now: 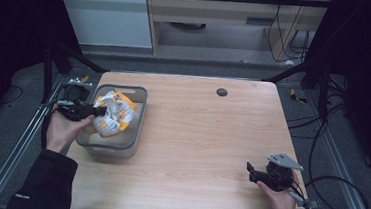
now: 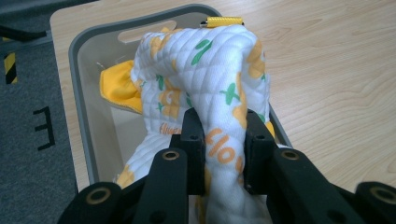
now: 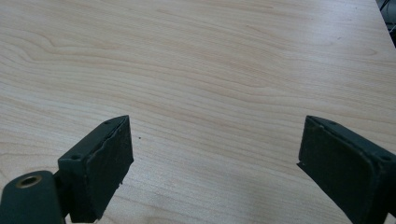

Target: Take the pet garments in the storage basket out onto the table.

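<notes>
The left gripper (image 2: 223, 140) is clamped on a fold of a quilted cloth (image 2: 205, 74). The cloth is white with orange and green printed figures, has a yellow lining, and carries a small yellow loop at its top edge. In the left gripper view the two black jaws stand close together with the fabric pinched between them, and the bunched cloth rises above the jaws.

The cloth sits inside a grey bin (image 1: 137, 96) with translucent walls and a handle slot in its far end. The bin stands on the light wooden worktop (image 1: 201, 136) at its left side, near the left edge. In the high view the left hand (image 1: 65, 129) holds the left gripper (image 1: 103, 110) at the bin's left wall, with the jaws reaching over the rim to the cloth (image 1: 112, 114).

The right gripper (image 1: 249, 170) is held by the right hand (image 1: 280, 198) near the front right corner of the worktop, well apart from the bin. In the right gripper view its jaws stand wide apart with bare wood between them. A small dark round disc (image 1: 221, 92) lies near the far edge of the worktop.
</notes>
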